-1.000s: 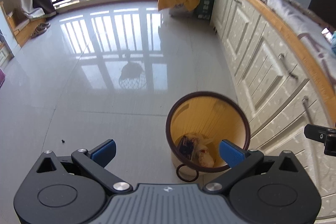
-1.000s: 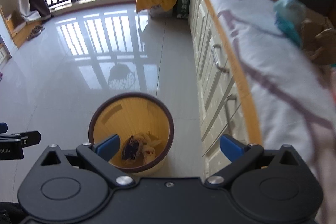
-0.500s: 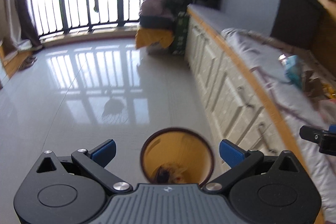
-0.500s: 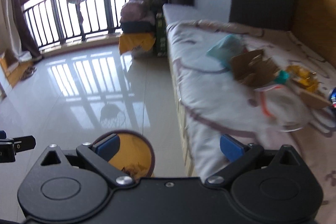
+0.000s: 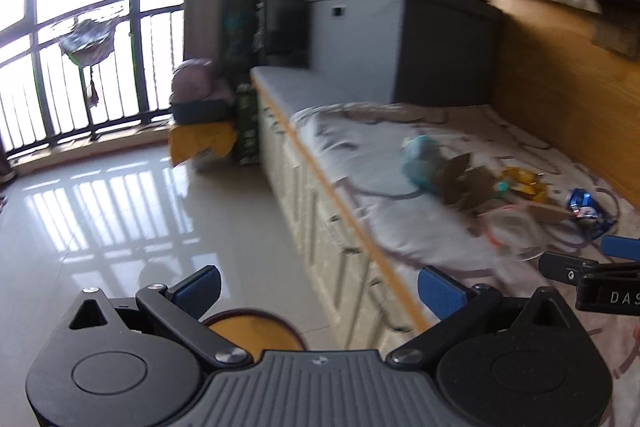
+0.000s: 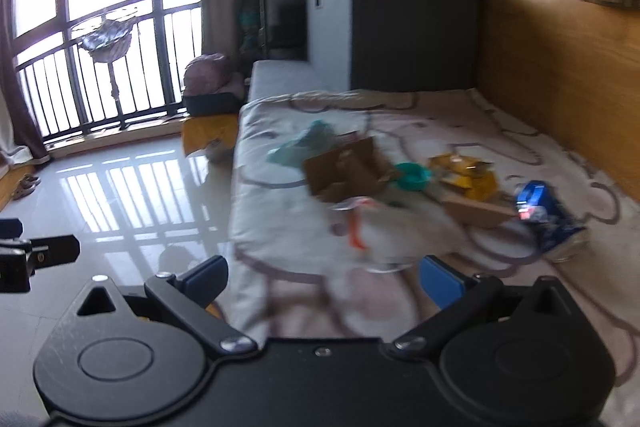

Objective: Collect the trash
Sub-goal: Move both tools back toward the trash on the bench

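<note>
Glossy tiled floor (image 5: 120,211), barred window (image 6: 100,39)

A cloth-covered bench (image 6: 460,131) carries scattered cardboard pieces (image 6: 348,171), a yellow wrapper (image 6: 468,175) and a blue can (image 6: 540,211).

A: The cloth (image 6: 500,131) over the bench is pale grey-white with looping mauve lines. The crushed can (image 6: 538,211) near its right edge is blue with some red.

B: The wrapper (image 6: 466,175) is yellow, the torn box (image 6: 348,171) brown, the small bowl (image 6: 412,177) teal. The bin (image 5: 252,331) on the floor is orange-yellow inside with a dark brown rim, and the gripper pads (image 5: 440,291) are blue.
</note>
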